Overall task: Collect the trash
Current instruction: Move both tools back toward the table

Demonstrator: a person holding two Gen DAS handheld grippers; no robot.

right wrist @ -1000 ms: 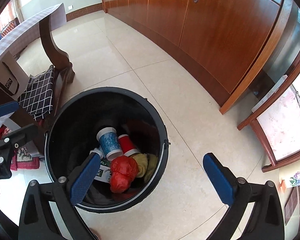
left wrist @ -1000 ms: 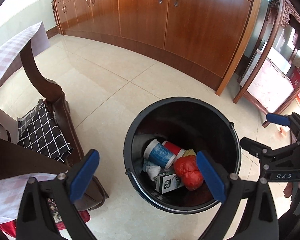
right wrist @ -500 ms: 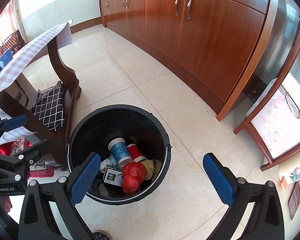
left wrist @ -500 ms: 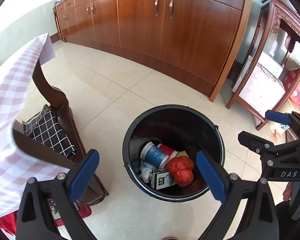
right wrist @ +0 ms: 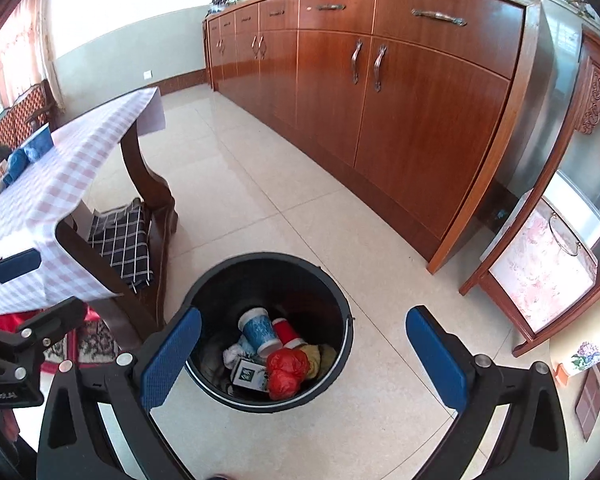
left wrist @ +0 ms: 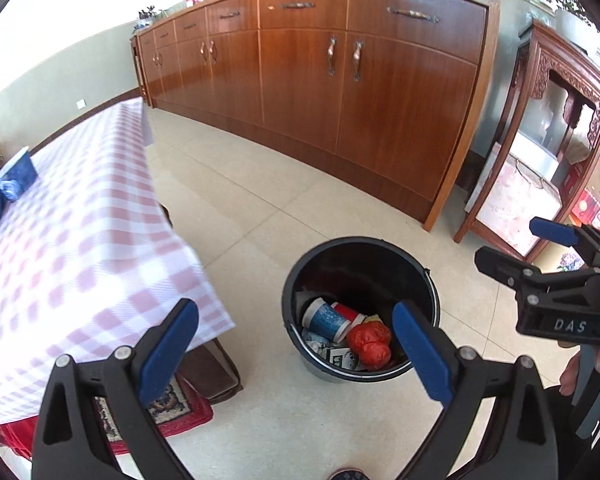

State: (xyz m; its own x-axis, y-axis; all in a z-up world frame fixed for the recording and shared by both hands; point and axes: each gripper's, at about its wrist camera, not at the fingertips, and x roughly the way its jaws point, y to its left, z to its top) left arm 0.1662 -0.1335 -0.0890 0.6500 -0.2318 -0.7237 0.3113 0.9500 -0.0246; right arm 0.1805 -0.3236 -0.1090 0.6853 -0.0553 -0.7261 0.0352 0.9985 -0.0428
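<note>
A black bucket (left wrist: 420, 276) (right wrist: 332, 292) stands on the tiled floor and holds trash: a blue paper cup (left wrist: 325, 319) (right wrist: 259, 333), a red cup (left wrist: 348, 314) (right wrist: 286, 332), a crumpled red bag (left wrist: 370, 344) (right wrist: 286, 372), a small printed box (right wrist: 247, 372) and white tissue. High above the floor, my left gripper (left wrist: 294, 354) stands open and empty, the bucket showing under its right finger. My right gripper (right wrist: 304, 360) is also open and empty, above the bucket's right side. On the checked tablecloth (left wrist: 72, 248) lie blue items (left wrist: 4, 192) (right wrist: 24, 156).
A long wooden cabinet (left wrist: 340, 80) (right wrist: 360, 100) runs along the far wall. The table with its dark wooden leg (right wrist: 148, 192) is at the left, a checked cloth (right wrist: 122, 240) and a patterned rug (left wrist: 168, 400) below it. A carved wooden stand (left wrist: 540, 160) is at the right.
Both grippers have risen well above the bucket, which now looks smaller and lower. The tabletop and its blue items have come into view. Both stay open and empty.
</note>
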